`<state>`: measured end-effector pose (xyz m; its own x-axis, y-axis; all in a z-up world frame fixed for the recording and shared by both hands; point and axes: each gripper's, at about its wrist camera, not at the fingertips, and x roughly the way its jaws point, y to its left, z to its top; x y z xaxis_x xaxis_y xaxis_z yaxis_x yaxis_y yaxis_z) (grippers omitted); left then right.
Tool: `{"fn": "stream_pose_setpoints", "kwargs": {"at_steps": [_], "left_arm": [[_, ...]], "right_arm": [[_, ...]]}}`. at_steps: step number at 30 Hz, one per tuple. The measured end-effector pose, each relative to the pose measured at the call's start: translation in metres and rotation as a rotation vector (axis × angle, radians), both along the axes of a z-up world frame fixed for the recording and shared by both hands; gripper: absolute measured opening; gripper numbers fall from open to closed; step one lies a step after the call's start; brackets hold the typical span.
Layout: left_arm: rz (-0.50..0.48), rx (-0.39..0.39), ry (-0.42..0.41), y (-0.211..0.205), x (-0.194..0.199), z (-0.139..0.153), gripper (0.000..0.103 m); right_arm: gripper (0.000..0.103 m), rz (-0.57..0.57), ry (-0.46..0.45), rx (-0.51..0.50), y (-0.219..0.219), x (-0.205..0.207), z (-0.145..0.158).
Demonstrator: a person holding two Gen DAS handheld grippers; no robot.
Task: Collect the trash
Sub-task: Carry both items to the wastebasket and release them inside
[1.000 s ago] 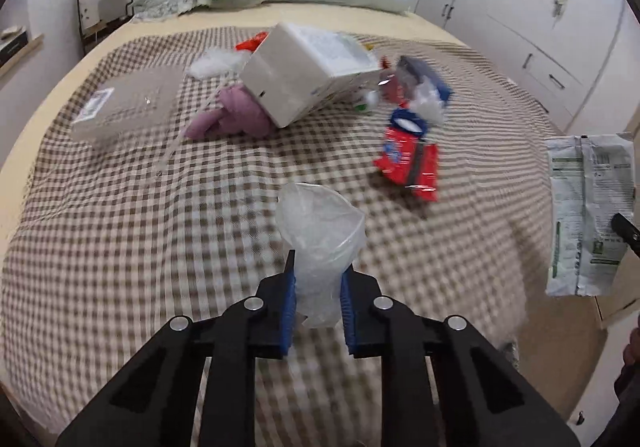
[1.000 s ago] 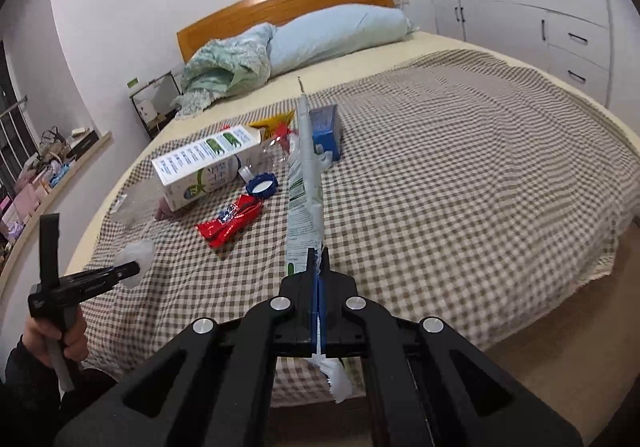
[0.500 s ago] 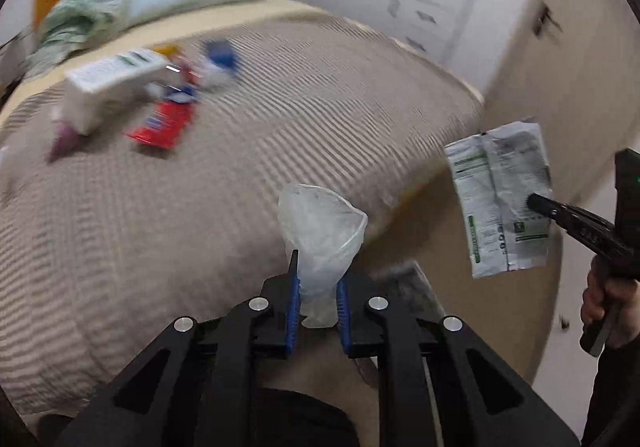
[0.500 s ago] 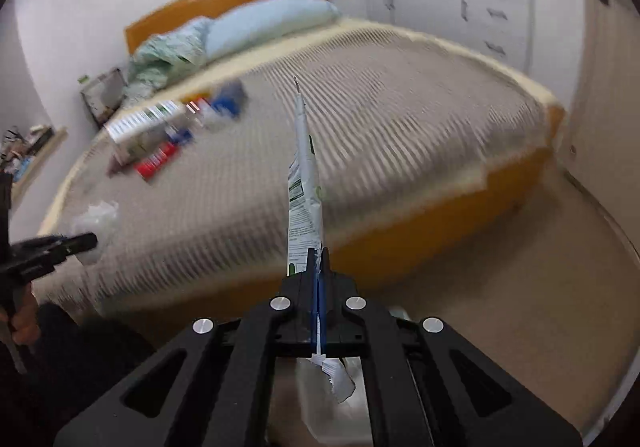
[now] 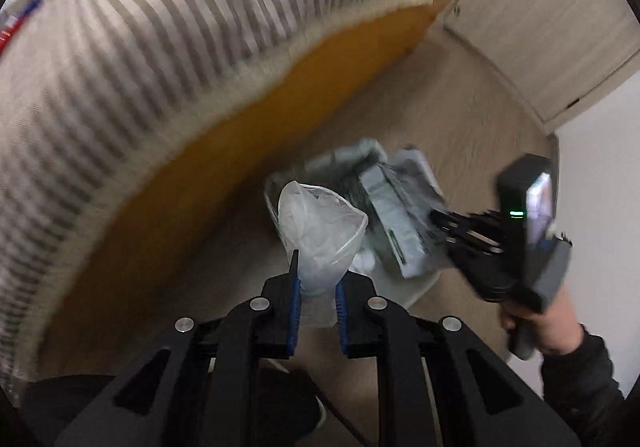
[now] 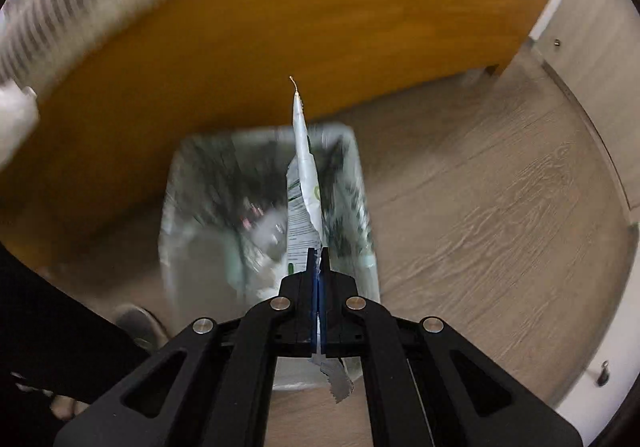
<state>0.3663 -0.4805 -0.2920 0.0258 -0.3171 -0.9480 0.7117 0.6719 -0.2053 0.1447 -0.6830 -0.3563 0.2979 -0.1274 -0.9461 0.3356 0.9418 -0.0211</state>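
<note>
Both hands swung from bed to bin [image 6: 362, 183]; left fingers [image 5: 295, 287] pinch plastic bag [image 5: 320, 223], right fingers [image 6: 325, 259] pinch wrapper [image 6: 306, 183].

Left tongs [image 5: 316, 279] angled steeply downward, blue pads nearly together, pinching something soft between them. Right tongs [image 6: 318, 267] likewise tipped down, pads pressed fully together on a thin flat sheet. Right hand [image 5: 540, 331] wrapped around its handle, dark sleeve at wrist.

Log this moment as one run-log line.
left gripper: shut on plastic bag | right gripper: shut on flat packet | both above bin beside bed | nothing dropped yet
</note>
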Motion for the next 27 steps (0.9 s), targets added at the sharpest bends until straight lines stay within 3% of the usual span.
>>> {"fn": "stream_pose_setpoints", "kwargs": {"at_steps": [3, 6, 8, 9, 10, 15, 21, 23, 24, 25, 27], "left_arm": [[-0.027, 0.050, 0.068, -0.018, -0.001, -0.024, 0.012], [-0.037, 0.101, 0.123, -0.033, 0.000, -0.046, 0.012], [-0.043, 0.141, 0.160, -0.044, -0.001, -0.066, 0.012], [-0.044, 0.158, 0.175, -0.047, 0.000, -0.074, 0.012], [-0.045, 0.178, 0.191, -0.051, -0.002, -0.084, 0.012], [-0.052, 0.258, 0.244, -0.062, -0.010, -0.126, 0.012], [-0.077, 0.357, 0.318, -0.080, -0.034, -0.179, 0.015], [-0.071, 0.382, 0.357, -0.085, -0.040, -0.193, 0.046], [-0.056, 0.406, 0.356, -0.086, -0.041, -0.198, 0.076], [-0.027, 0.419, 0.344, -0.085, -0.040, -0.201, 0.081], [-0.009, 0.420, 0.352, -0.083, -0.040, -0.206, 0.081]], "right_arm": [[0.000, 0.037, 0.112, -0.073, 0.005, 0.008, -0.038], [0.004, 0.032, 0.127, -0.083, 0.006, 0.006, -0.047], [0.030, 0.003, 0.112, -0.092, -0.006, -0.002, -0.045], [0.058, -0.010, 0.087, -0.111, -0.009, -0.006, -0.041], [0.063, -0.022, 0.054, -0.138, -0.012, -0.012, -0.036], [0.063, -0.069, -0.018, -0.195, -0.025, -0.028, -0.016], [0.063, -0.206, -0.138, -0.078, -0.040, -0.060, 0.012], [0.063, -0.237, -0.157, -0.052, -0.039, -0.070, 0.015], [0.063, -0.247, -0.160, -0.042, -0.038, -0.073, 0.016], [0.063, -0.258, -0.159, -0.033, -0.038, -0.079, 0.015], [0.063, -0.271, -0.140, -0.017, -0.037, -0.084, 0.009]]}}
